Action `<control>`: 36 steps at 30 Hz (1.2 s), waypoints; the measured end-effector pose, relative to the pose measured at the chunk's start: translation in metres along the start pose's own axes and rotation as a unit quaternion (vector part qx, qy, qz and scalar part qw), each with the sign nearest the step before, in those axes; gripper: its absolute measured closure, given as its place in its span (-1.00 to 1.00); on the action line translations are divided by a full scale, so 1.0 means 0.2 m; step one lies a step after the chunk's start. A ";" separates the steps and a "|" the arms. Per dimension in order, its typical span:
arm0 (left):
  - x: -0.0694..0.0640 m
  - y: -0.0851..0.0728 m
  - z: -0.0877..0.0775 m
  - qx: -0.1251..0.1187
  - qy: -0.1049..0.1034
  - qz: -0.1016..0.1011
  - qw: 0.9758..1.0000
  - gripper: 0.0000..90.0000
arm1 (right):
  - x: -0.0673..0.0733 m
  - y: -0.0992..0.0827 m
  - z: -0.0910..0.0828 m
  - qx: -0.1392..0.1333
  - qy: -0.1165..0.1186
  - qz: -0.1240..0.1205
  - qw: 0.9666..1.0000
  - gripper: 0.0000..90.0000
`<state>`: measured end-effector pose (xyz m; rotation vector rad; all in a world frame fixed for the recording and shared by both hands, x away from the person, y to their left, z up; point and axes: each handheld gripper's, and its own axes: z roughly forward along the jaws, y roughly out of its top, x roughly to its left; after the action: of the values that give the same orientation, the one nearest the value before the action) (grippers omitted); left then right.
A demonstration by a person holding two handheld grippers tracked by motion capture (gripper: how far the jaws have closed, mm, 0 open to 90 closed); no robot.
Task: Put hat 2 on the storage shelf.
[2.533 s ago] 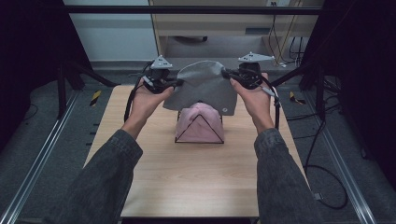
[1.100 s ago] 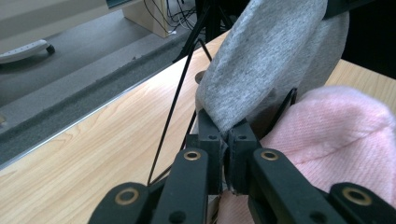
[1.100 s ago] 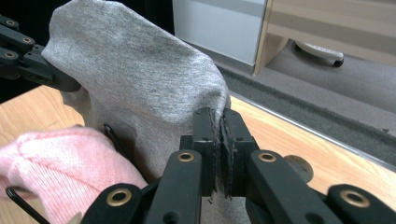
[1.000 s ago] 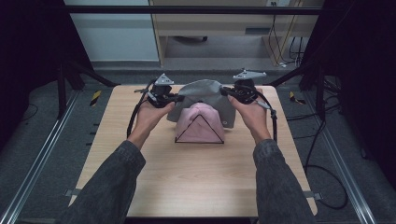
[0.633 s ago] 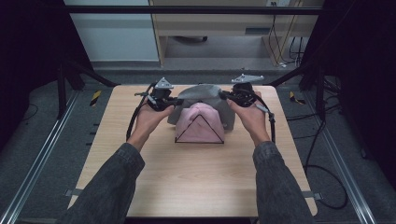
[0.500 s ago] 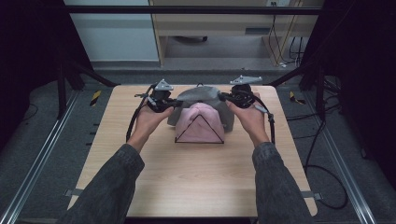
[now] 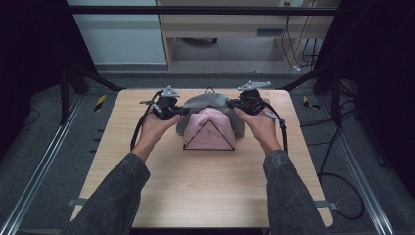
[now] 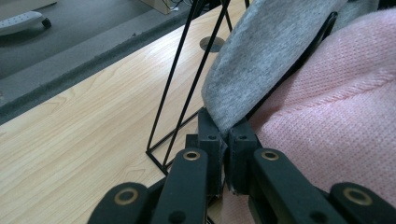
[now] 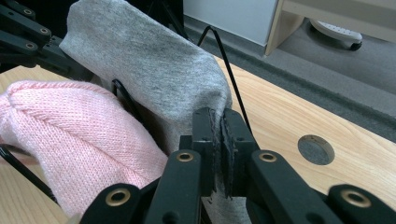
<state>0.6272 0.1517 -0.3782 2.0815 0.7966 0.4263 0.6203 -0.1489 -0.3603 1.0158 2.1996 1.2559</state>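
Two grippers pinch the grey hat (image 7: 208,101) by its rim: left gripper (image 7: 177,111) at nine o'clock, right gripper (image 7: 234,104) at three, stretching it over the rack (image 7: 209,138) behind the pink hat (image 7: 210,125).

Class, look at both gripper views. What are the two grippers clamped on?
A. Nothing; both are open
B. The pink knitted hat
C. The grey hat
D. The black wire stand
C: the left gripper and right gripper each pinch an edge of the grey hat behind the pink knitted hat.
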 end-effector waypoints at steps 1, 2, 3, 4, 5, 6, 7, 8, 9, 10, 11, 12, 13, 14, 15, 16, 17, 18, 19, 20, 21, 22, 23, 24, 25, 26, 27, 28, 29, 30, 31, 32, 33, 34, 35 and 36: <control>0.00 0.00 0.00 -0.001 0.000 -0.001 1.000 0.92 | 0.00 0.00 0.00 0.001 0.001 0.001 1.000 0.90; 0.00 -0.01 0.00 -0.001 0.000 -0.002 1.000 0.92 | 0.00 0.00 0.00 0.001 0.001 0.001 1.000 0.90; 0.00 -0.01 0.00 -0.001 0.000 -0.003 1.000 0.92 | 0.00 -0.01 0.00 0.001 0.002 0.001 1.000 0.90; 0.00 -0.01 0.00 -0.001 0.000 -0.003 1.000 0.92 | 0.00 -0.01 0.00 0.001 0.002 0.001 1.000 0.90; 0.01 -0.02 0.00 0.000 -0.002 -0.006 1.000 0.91 | 0.00 -0.01 0.01 -0.001 0.003 0.005 1.000 0.89; 0.01 -0.02 0.00 0.000 -0.002 -0.006 1.000 0.91 | 0.00 -0.01 0.01 -0.001 0.003 0.005 1.000 0.89; 0.01 -0.03 0.01 0.000 -0.002 -0.009 1.000 0.91 | 0.00 -0.02 0.01 0.002 0.003 0.006 1.000 0.89; 0.01 -0.03 0.01 0.000 -0.002 -0.009 1.000 0.91 | 0.00 -0.02 0.01 0.002 0.003 0.006 1.000 0.89; 0.01 -0.04 0.01 0.000 -0.002 -0.010 1.000 0.91 | 0.00 -0.03 0.02 0.002 0.005 0.007 1.000 0.89; 0.01 -0.04 0.01 0.000 -0.002 -0.012 1.000 0.90 | 0.00 -0.04 0.02 0.004 0.004 0.008 1.000 0.89; 0.01 -0.04 0.01 0.000 -0.002 -0.012 1.000 0.89 | 0.00 -0.04 0.02 0.004 0.004 0.008 1.000 0.89; 0.01 -0.05 0.01 0.002 -0.002 -0.011 1.000 0.89 | 0.00 -0.04 0.02 0.005 0.004 0.008 1.000 0.88; 0.01 -0.05 0.02 0.004 -0.003 -0.010 1.000 0.87 | -0.01 -0.05 0.03 0.007 0.004 0.009 1.000 0.86; 0.01 -0.05 0.02 0.004 -0.003 -0.010 1.000 0.86 | -0.01 -0.05 0.03 0.007 0.004 0.009 1.000 0.86; 0.00 -0.06 0.02 0.003 -0.003 -0.012 1.000 0.86 | -0.01 -0.06 0.03 0.008 0.003 0.010 1.000 0.85; 0.01 -0.06 0.02 0.003 -0.003 -0.011 1.000 0.85 | -0.01 -0.06 0.02 0.008 0.001 0.010 1.000 0.80; 0.01 -0.06 0.02 0.003 -0.003 -0.013 1.000 0.83 | -0.02 -0.06 0.02 0.008 0.001 0.012 1.000 0.77; 0.01 -0.06 0.02 0.003 -0.003 -0.013 1.000 0.80 | -0.02 -0.06 0.02 0.008 0.001 0.012 1.000 0.77; 0.01 -0.07 0.02 0.002 -0.001 -0.015 1.000 0.74 | -0.02 -0.06 0.01 0.007 0.002 0.014 1.000 0.70; 0.01 -0.07 0.02 0.002 -0.001 -0.015 1.000 0.66 | -0.02 -0.06 0.00 0.007 0.002 0.013 1.000 0.65; 0.00 -0.07 0.02 0.004 0.000 -0.015 1.000 0.59 | -0.02 -0.06 0.00 0.009 0.001 0.016 1.000 0.61; 0.00 -0.07 0.02 0.004 0.000 -0.015 1.000 0.54 | -0.02 -0.06 0.00 0.009 0.001 0.016 1.000 0.61; 0.00 -0.07 0.01 0.001 0.003 -0.013 1.000 0.54 | -0.02 -0.06 -0.01 0.009 0.000 0.015 1.000 0.57; 0.00 -0.06 0.01 0.000 0.005 -0.013 1.000 0.46 | -0.02 -0.06 -0.02 0.008 -0.001 0.015 1.000 0.54; -0.01 -0.07 -0.01 -0.004 0.011 -0.018 1.000 0.34 | -0.01 -0.07 -0.04 0.002 -0.003 0.019 1.000 0.47; -0.01 -0.07 -0.01 -0.004 0.011 -0.018 1.000 0.30 | -0.01 -0.07 -0.04 0.002 -0.003 0.019 1.000 0.47; -0.01 -0.07 -0.02 -0.001 0.013 -0.017 1.000 0.28 | -0.01 -0.08 -0.06 -0.003 -0.008 0.020 1.000 0.42; -0.01 -0.07 -0.03 0.000 0.015 -0.016 1.000 0.27 | -0.01 -0.08 -0.07 -0.006 -0.007 0.022 1.000 0.40; -0.01 -0.08 -0.04 -0.003 0.014 -0.018 1.000 0.26 | -0.01 -0.08 -0.08 -0.007 -0.009 0.024 1.000 0.38; -0.01 -0.08 -0.04 -0.003 0.014 -0.018 1.000 0.26 | -0.01 -0.08 -0.08 -0.007 -0.009 0.024 1.000 0.38; -0.01 -0.08 -0.05 -0.003 0.015 -0.019 1.000 0.26 | -0.01 -0.09 -0.09 -0.010 -0.011 0.023 1.000 0.35; -0.01 -0.08 -0.07 -0.004 0.016 -0.016 1.000 0.23 | -0.01 -0.09 -0.11 -0.012 -0.013 0.024 1.000 0.27; -0.01 -0.08 -0.07 -0.004 0.016 -0.016 1.000 0.21 | -0.01 -0.09 -0.11 -0.012 -0.013 0.024 1.000 0.27; -0.01 -0.08 -0.08 -0.004 0.016 -0.015 1.000 0.18 | 0.00 -0.09 -0.13 -0.015 -0.014 0.022 1.000 0.19; -0.01 -0.09 -0.09 -0.005 0.017 -0.013 1.000 0.15 | 0.00 -0.08 -0.14 -0.018 -0.015 0.021 1.000 0.14; -0.02 -0.09 -0.11 -0.003 0.022 -0.007 1.000 0.10 | 0.01 -0.08 -0.16 -0.019 -0.017 0.020 0.999 0.10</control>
<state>0.6049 0.1702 -0.3799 2.0671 0.8339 0.4683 0.5922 -0.1700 -0.3584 1.0636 2.1319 1.2845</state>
